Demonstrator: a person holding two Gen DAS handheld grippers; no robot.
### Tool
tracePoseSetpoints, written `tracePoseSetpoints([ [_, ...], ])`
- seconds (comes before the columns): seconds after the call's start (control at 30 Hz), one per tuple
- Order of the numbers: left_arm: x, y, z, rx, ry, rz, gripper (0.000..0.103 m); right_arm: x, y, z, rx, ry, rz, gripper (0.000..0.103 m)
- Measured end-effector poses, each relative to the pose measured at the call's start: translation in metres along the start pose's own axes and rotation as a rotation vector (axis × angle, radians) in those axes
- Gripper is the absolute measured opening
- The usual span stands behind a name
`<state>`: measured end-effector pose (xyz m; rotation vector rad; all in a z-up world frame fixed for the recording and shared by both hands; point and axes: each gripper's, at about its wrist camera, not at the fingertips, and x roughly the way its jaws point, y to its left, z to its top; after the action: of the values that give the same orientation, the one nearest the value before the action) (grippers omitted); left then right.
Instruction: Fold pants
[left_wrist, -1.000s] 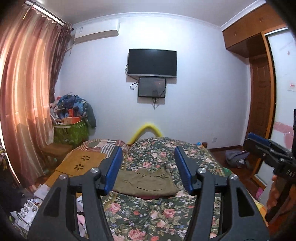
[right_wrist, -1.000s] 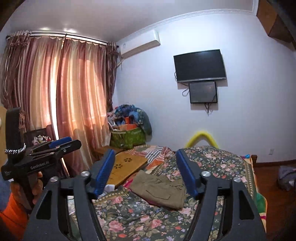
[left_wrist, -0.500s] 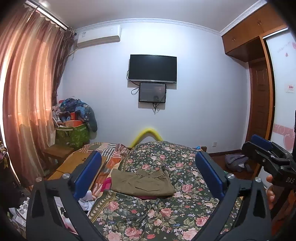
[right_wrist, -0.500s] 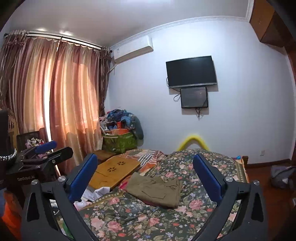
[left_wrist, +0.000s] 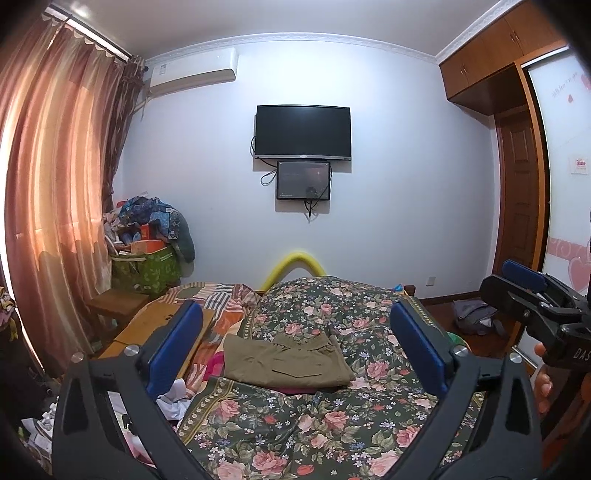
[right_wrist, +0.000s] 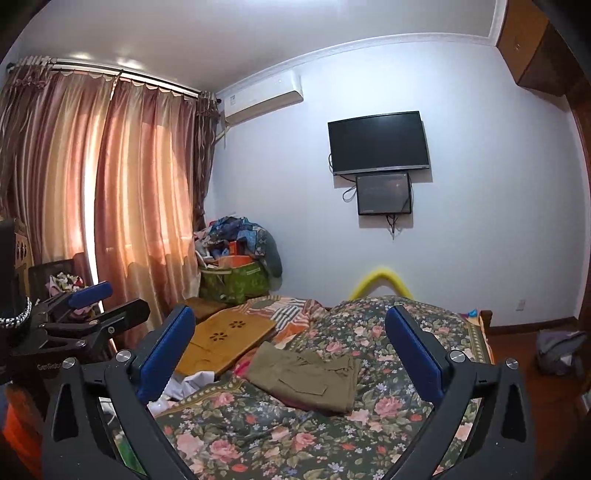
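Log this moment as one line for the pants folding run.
pants: folded, on bed | left gripper: open, jaws just opened, empty | right gripper: open, jaws just opened, empty

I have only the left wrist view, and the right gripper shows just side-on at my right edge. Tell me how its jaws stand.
Observer: The right gripper is open, and its jaws have just been opening. Nothing is between them; the folded pants lie on the bed beyond.
Operator: Describe the board that my left finger covers.
Observer: The wooden board has two flower-shaped cut-outs and lies flat, left of the pants.
Operator: Check the left gripper from outside.
Observer: The left gripper is open and holds nothing; its jaws have just been opening too.
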<state>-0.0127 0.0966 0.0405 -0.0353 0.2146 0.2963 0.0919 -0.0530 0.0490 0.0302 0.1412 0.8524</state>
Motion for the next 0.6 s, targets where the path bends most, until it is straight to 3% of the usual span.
tracePoseSetpoints([
  [0.6,0.0038,0.0064,-0.0009,-0.018,0.007,-0.002,0.103,0.0000,-0.0008,0.0006,0.004,0.011,0.000,0.102],
])
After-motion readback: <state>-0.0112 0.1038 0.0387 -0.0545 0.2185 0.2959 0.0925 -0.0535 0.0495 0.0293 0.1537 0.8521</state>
